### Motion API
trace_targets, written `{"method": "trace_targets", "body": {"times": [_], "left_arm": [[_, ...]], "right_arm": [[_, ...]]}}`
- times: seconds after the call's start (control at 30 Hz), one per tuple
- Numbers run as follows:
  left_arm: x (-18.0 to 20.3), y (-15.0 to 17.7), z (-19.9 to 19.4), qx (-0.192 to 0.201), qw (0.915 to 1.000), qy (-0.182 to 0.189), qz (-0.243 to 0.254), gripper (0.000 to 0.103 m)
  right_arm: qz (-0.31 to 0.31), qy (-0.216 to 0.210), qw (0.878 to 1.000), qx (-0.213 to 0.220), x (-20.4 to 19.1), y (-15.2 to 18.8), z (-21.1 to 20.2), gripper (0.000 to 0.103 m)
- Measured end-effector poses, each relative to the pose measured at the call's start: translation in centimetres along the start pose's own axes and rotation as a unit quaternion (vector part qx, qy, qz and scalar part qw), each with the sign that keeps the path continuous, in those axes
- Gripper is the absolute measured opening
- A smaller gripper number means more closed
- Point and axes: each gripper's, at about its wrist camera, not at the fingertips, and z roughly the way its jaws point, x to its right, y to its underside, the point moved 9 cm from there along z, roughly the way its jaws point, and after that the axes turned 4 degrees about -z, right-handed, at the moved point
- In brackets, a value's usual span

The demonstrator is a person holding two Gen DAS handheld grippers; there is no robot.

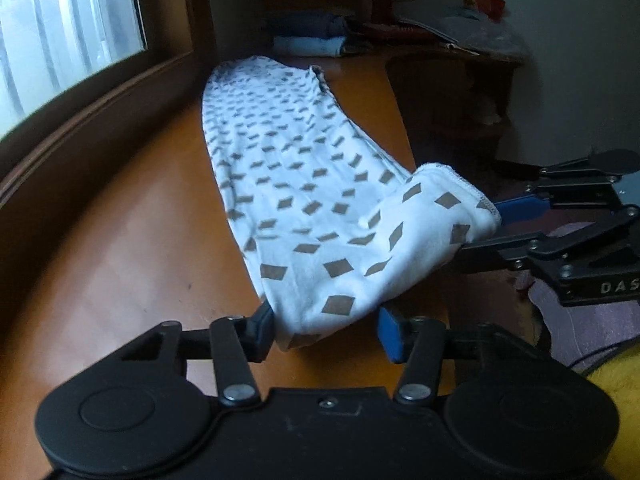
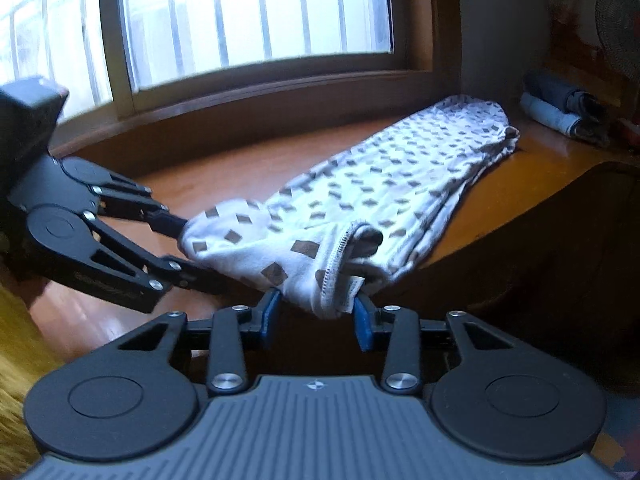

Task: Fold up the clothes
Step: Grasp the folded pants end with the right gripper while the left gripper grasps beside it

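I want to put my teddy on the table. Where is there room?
Bare brown wooden tabletop lies between the window frame and the white diamond-print cloth. The far corner is crowded with folded blue clothes. Near you, the left gripper and right gripper flank the cloth's end.

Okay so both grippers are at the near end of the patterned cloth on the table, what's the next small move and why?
Probably finish closing both sets of jaws, then lift. The near end of the cloth sits between the jaws of the left gripper and the right gripper, bunched up off the table, but gaps still show beside the pads, so neither grip looks firm yet.
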Motion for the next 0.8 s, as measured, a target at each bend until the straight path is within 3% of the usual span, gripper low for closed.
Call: {"method": "trace_targets", "body": {"times": [0.53, 0.8], "left_arm": [[-1.0, -6.2, 2.0, 0.028, 0.9976, -0.063, -0.006, 0.053], [-3.2, -8.5, 4.5, 0.022, 0.9963, -0.081, -0.02, 0.061]], "right_arm": [[0.031, -0.036, 0.997, 0.053, 4.8, -3.9, 0.7, 0.041], [0.027, -0.034, 0.997, 0.063, 7.5, -6.6, 3.8, 0.043]]}}
